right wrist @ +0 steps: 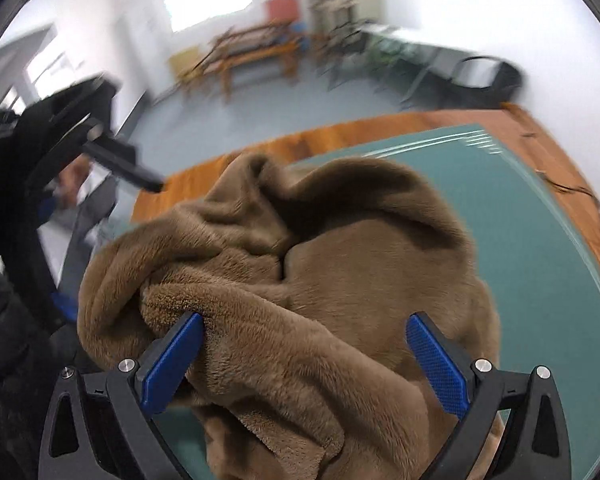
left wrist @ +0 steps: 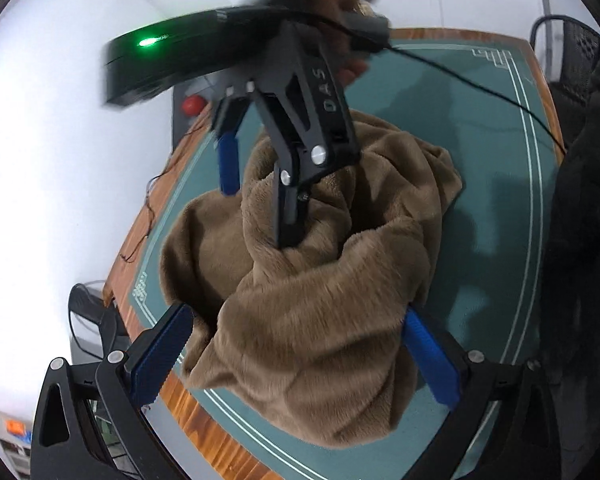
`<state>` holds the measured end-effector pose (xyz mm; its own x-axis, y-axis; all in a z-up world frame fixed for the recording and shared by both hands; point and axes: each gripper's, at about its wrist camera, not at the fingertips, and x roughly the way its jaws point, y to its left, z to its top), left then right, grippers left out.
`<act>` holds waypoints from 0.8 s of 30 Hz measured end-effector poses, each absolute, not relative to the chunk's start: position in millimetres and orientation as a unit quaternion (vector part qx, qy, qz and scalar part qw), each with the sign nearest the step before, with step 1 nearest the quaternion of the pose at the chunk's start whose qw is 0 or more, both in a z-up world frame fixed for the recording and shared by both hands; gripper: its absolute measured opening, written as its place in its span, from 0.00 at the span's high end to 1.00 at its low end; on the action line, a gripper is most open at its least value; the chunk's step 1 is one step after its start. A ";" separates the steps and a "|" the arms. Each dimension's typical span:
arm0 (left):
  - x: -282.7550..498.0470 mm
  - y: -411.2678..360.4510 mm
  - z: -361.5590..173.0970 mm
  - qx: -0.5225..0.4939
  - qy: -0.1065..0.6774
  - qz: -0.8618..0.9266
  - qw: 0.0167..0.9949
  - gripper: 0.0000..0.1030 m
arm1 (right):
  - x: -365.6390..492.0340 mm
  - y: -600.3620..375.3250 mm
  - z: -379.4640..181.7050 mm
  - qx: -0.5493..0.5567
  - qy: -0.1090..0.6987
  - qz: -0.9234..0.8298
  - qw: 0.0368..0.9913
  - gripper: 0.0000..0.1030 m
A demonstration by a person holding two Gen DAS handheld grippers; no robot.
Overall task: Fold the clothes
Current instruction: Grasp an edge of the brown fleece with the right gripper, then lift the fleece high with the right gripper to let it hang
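Observation:
A brown fleece garment point(left wrist: 320, 280) lies bunched in a heap on the green mat point(left wrist: 480, 160); it also fills the right wrist view point(right wrist: 340, 260). My left gripper point(left wrist: 296, 354) is open, its blue pads on either side of the heap's near end. My right gripper point(right wrist: 304, 354) is open with cloth between its pads. In the left wrist view the right gripper point(left wrist: 256, 200) reaches down from above into the heap, one blue finger point(left wrist: 228, 164) outside the cloth and the other finger sunk into it.
The mat lies on a wooden table point(left wrist: 204, 412) whose edge runs along the left. A black cable point(left wrist: 480, 80) trails over the mat. A black mesh chair point(left wrist: 568, 52) stands at the far right. Benches and chairs point(right wrist: 260, 56) stand across the room.

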<state>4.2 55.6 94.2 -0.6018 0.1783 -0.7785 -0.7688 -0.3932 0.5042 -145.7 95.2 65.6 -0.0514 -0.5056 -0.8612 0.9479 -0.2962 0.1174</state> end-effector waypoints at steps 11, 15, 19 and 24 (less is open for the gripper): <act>1.9 39.2 55.6 -0.418 0.440 0.765 0.214 0.00 | -113.3 131.1 42.5 0.494 0.258 -0.658 0.506 0.87; 12.3 51.5 67.6 -0.426 0.423 0.777 0.189 0.00 | -113.8 192.2 73.5 0.457 0.185 -0.762 0.421 0.90; 23.4 88.2 75.7 -0.403 0.450 0.775 0.186 0.00 | -113.8 256.8 105.5 0.417 0.119 -0.843 0.318 0.91; 34.6 125.3 74.8 -0.369 0.508 0.754 0.193 0.00 | -103.8 319.0 119.9 0.392 0.084 -0.888 0.226 0.91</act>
